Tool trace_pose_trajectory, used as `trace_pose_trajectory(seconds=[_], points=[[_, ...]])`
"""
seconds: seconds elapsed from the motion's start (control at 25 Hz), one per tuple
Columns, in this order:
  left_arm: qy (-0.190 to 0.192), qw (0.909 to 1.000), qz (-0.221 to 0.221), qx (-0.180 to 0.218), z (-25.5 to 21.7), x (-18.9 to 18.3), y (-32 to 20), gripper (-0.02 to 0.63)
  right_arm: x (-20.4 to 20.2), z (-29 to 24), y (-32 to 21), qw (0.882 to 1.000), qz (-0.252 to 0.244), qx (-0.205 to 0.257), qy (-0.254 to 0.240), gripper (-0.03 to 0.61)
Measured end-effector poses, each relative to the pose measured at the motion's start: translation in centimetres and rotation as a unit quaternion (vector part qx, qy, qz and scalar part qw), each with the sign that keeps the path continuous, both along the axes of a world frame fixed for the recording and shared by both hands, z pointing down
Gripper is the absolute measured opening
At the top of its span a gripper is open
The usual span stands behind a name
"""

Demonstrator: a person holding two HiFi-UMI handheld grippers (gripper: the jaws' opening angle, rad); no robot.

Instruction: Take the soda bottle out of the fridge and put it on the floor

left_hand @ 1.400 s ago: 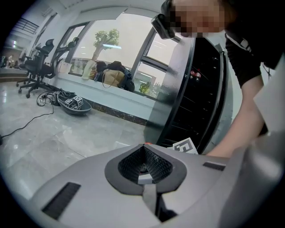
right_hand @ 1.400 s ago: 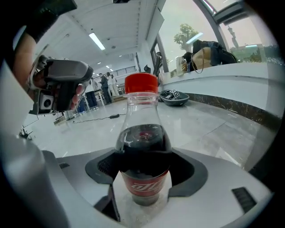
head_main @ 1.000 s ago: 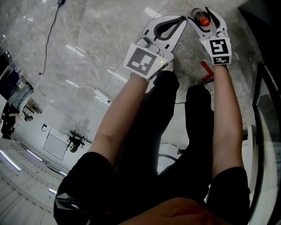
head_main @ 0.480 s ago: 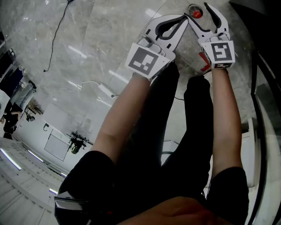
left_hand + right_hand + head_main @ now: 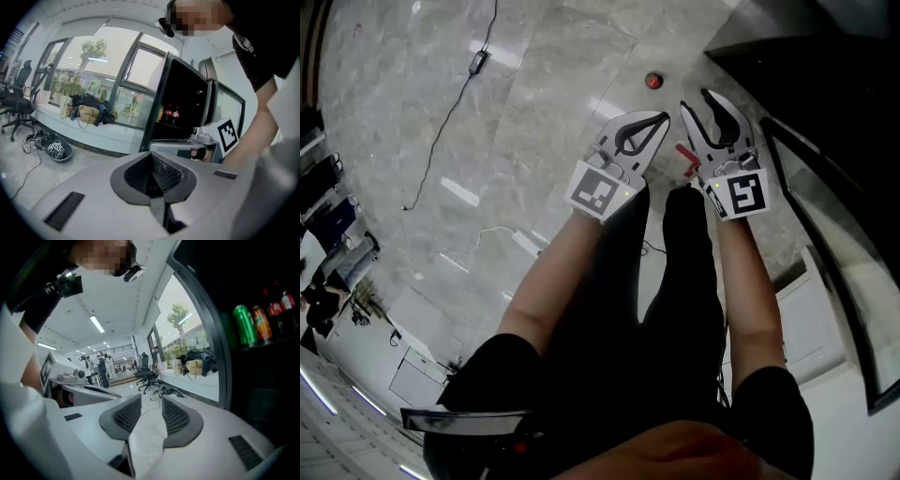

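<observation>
The soda bottle (image 5: 653,81) shows from above as a red cap and stands on the marble floor, apart from both grippers. My right gripper (image 5: 696,101) hangs a little nearer to me and to the right of the bottle; its jaws are closing with nothing between them. In the right gripper view the right gripper (image 5: 151,401) still shows a gap with only floor behind it. My left gripper (image 5: 661,119) is beside it, jaws shut and empty, as the left gripper (image 5: 151,157) also shows in its own view.
The open fridge (image 5: 825,56) is dark at the upper right, its glass door (image 5: 834,272) swung out along my right side. Cans and bottles (image 5: 255,324) stand on its shelf. A red strip (image 5: 686,157) lies on the floor below the grippers. A cable (image 5: 450,112) runs at left.
The right gripper has come away from the bottle, which stays on the floor. Both grippers have drawn back toward me, and the right jaws stand narrower than before.
</observation>
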State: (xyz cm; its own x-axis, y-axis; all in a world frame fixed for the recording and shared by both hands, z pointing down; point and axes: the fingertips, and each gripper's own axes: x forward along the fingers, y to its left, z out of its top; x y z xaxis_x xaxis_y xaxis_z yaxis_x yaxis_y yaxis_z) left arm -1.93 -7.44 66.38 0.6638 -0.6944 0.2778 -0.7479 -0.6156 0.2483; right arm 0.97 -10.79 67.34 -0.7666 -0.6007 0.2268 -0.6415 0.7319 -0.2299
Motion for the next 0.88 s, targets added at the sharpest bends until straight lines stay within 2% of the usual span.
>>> trace_pose_trajectory(seconds=[0.12,0.28,0.48,0.72,0.88], points=[[0.022,0.9992,0.031,-0.015,-5.9,2.8,2.0,0.005,2.6,-8.3,1.8,1.0,0.007,0.024,-0.014,0.016],[0.041,0.996,0.079,-0.01,-14.3,5.3,3.4,0.005,5.7,-16.8,4.5,0.999,0.003,0.032,-0.002,0.012],[0.062,0.9899,0.126,-0.025,-24.1,7.4,5.0,0.005,8.0,-26.4,8.7,0.998,0.001,0.063,0.012,0.012],[0.034,0.9817,0.186,0.027,-33.9,9.0,6.1,0.005,10.8,-35.3,11.0,0.998,0.04,0.057,0.002,0.012],[0.041,0.9756,0.212,0.041,-39.2,10.1,6.9,0.005,12.0,-41.1,11.4,0.996,0.068,0.064,-0.011,0.012]])
